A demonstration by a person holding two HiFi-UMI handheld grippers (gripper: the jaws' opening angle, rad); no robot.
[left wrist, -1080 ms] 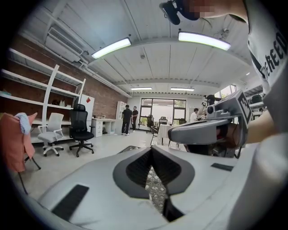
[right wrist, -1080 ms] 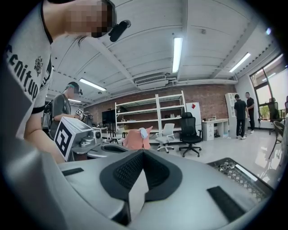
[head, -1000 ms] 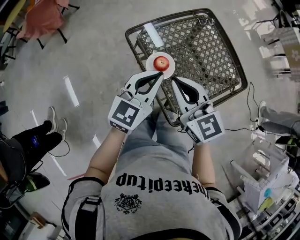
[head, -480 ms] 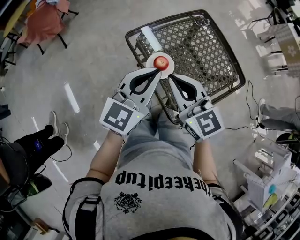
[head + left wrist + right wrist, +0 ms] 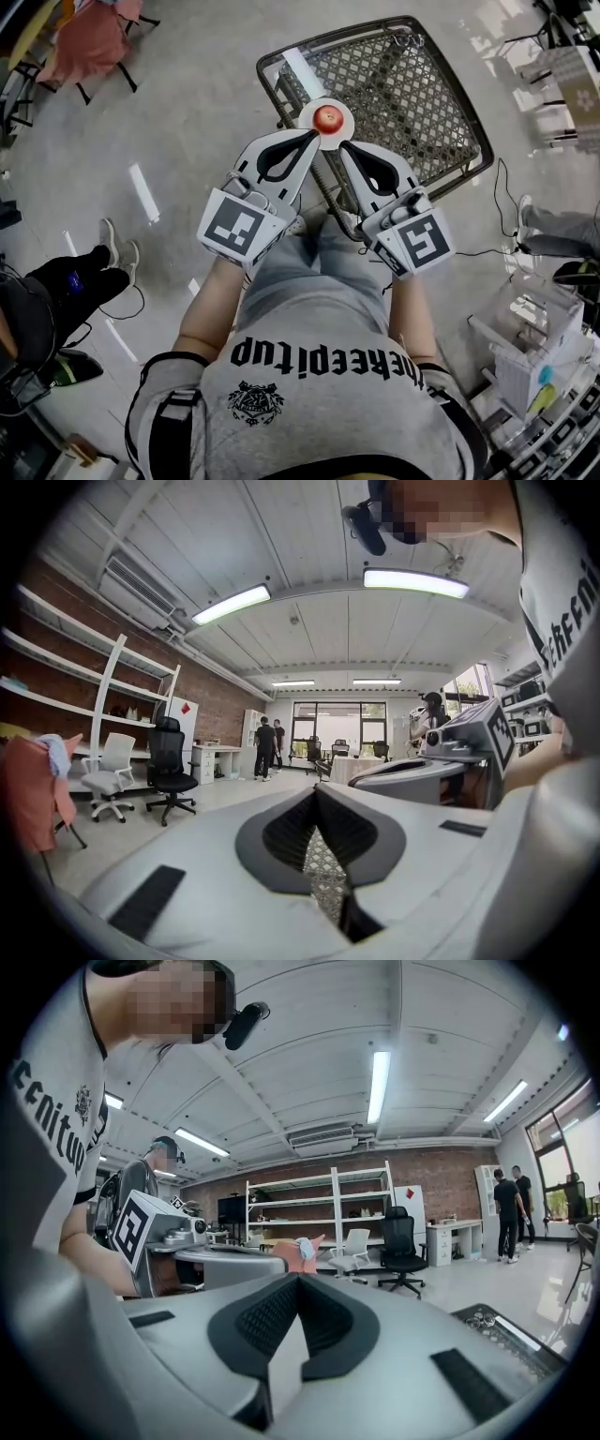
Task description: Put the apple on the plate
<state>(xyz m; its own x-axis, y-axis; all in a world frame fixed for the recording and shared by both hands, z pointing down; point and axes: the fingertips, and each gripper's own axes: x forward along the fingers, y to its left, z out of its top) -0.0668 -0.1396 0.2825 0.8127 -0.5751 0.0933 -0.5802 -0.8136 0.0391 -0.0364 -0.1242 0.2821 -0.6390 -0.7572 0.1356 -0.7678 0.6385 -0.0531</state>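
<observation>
A red apple (image 5: 326, 118) lies on a small white plate (image 5: 310, 112) at the near left part of a wire-mesh table (image 5: 422, 103). Seen from above in the head view, my left gripper (image 5: 317, 138) and my right gripper (image 5: 343, 146) both point at the plate's near rim, tips close together. Whether either tip touches the plate I cannot tell. Both are shut with nothing seen held. The left gripper (image 5: 316, 792) and the right gripper (image 5: 298, 1279) show closed jaws in their own views, which look level across the room; plate and apple are hidden there.
The table's near corner (image 5: 511, 1330) shows at the lower right of the right gripper view. A chair draped in pink cloth (image 5: 89, 42) stands at the far left, and a seated person's legs (image 5: 66, 281) are nearer. White clutter (image 5: 534, 366) lies at the right. Office chairs (image 5: 169, 771) and standing people (image 5: 265, 747) are far off.
Both grippers have risen a little and look slightly larger in the head view. Their tips stay by the plate's near rim. The apple still lies on the plate.
</observation>
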